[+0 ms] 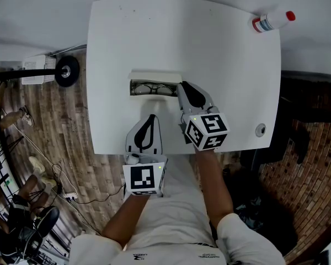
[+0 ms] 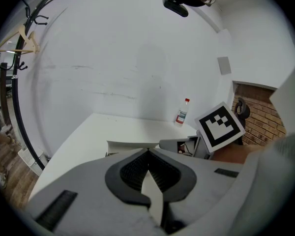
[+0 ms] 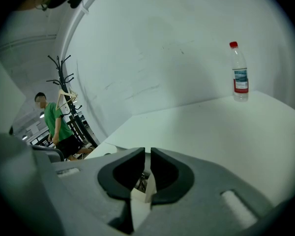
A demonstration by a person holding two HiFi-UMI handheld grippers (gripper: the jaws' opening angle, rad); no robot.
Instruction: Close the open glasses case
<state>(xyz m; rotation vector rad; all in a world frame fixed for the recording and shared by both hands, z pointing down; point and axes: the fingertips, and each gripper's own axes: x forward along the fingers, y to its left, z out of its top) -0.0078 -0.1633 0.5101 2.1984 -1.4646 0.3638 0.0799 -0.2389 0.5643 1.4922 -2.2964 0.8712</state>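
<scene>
The white glasses case [image 1: 154, 76] lies open on the white table [image 1: 226, 76], its lid up at the far side and dark glasses [image 1: 151, 87] inside. My right gripper [image 1: 181, 85] is shut, and its tip sits at the case's right end. My left gripper [image 1: 150, 116], also shut, points at the case from the near side, a short way off. In the left gripper view, the shut jaws [image 2: 147, 152] face the case [image 2: 130, 145], and the right gripper's marker cube [image 2: 220, 126] is beside it. The right gripper view shows its jaws [image 3: 147, 153] nearly touching, hiding most of the case.
A plastic bottle with a red cap [image 1: 271, 21] stands at the table's far right corner. A round grommet [image 1: 260, 130] sits near the right front edge. A coat stand [image 2: 24, 38] and a person in green [image 3: 56, 124] are beyond the table.
</scene>
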